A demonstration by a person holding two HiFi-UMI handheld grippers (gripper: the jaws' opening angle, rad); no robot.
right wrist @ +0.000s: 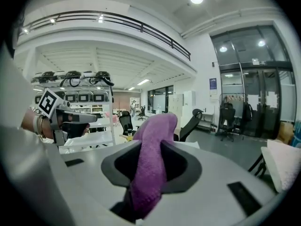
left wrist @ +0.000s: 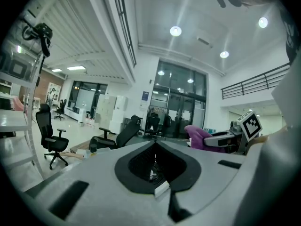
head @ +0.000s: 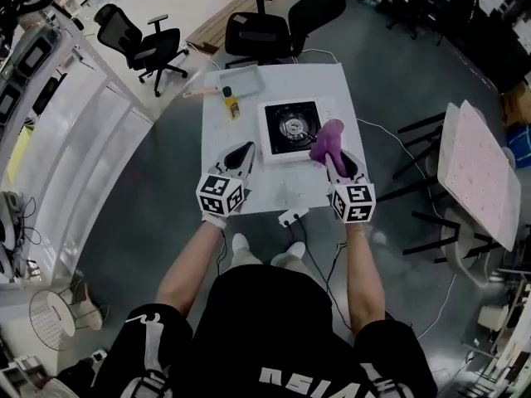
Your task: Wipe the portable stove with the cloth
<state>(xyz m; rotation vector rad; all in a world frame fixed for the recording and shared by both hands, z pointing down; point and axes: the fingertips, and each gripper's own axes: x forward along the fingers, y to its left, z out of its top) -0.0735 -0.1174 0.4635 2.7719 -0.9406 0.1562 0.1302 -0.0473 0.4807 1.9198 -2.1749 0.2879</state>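
My right gripper [head: 335, 162] pinches one bunched end of the purple cloth [head: 327, 139], which I judge soft, light and floppy, while the portable stove [head: 290, 127] sits just ahead-left and my left gripper [head: 242, 152] hovers alongside, jaws together, empty.

shirt [head: 274, 330]: black, white lettering | shoes [head: 241, 243]: white | left tool [head: 246, 149], right tool [head: 333, 160]: grey, checkered marker cubes [head: 221, 194]
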